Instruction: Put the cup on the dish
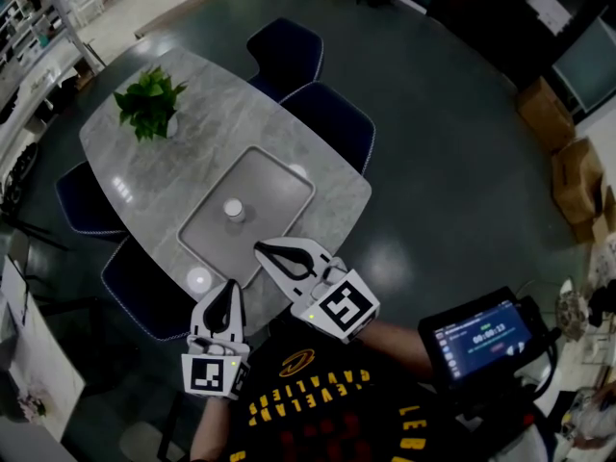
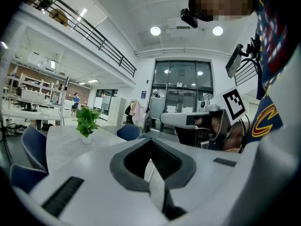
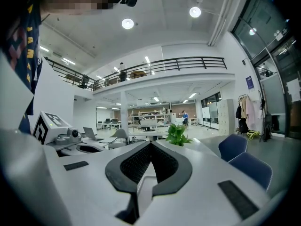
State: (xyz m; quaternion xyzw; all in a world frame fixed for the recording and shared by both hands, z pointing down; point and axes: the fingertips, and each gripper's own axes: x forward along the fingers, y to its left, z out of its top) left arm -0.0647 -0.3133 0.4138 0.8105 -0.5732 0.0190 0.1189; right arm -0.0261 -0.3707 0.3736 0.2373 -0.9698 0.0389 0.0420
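Left gripper [image 1: 230, 289]: jaws together, empty, held about level.
Right gripper [image 1: 261, 249]: jaws together, empty, tip at tray [image 1: 265, 186] edge.
Cup [image 1: 234, 209]: small, detail unclear.

**Cup and dish apart**

A small white cup [image 1: 233, 209] stands upright near the middle of a grey mat [image 1: 274, 186] (too small for detail). The round white dish [image 1: 199, 279] lies on the desk [image 1: 144, 166] just off the mat's near corner, empty.

The white object [image 1: 234, 208] on the tray [image 1: 279, 186] is too small to name. The right gripper [image 1: 260, 249] covers part of the tray's near edge.
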